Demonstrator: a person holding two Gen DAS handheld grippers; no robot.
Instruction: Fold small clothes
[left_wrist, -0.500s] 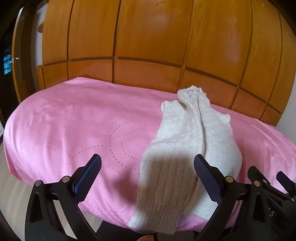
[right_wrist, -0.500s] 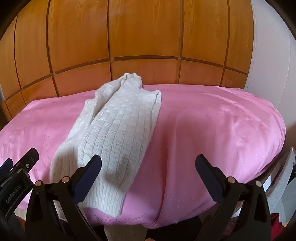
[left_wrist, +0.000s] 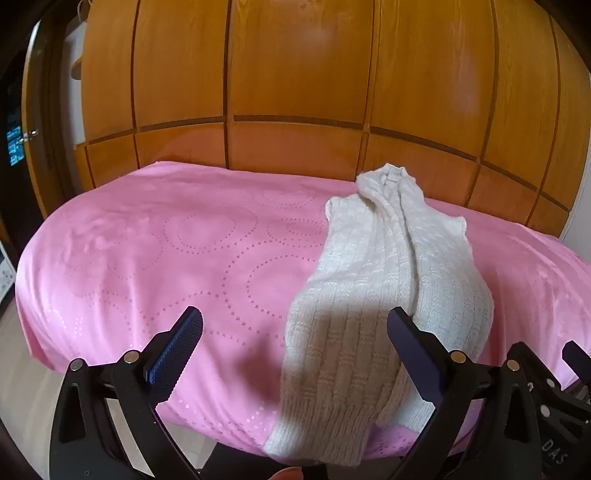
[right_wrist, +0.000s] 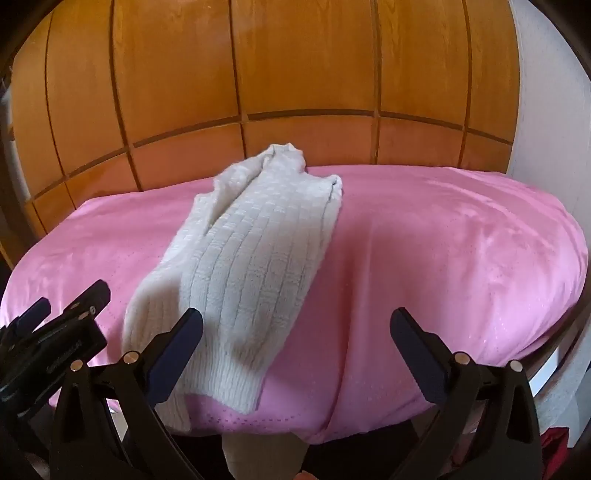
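Left wrist: sweater (left_wrist: 373, 295) hem beneath spread fingers (left_wrist: 177, 347), untouched.

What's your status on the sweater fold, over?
Left claw open, empty. Right claw open, empty. White knit sweater lies lengthwise on pink cover, sides folded in, hem at near edge. Nothing in the way.

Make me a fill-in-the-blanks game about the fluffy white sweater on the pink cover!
1. The white knit sweater lies on a ____ bedspread.
2. Behind the bed stands a panelled wall made of ____.
3. The left gripper has its jaws ____, with nothing pinched.
4. The right gripper holds ____.

Missing words: pink; wood; open; nothing
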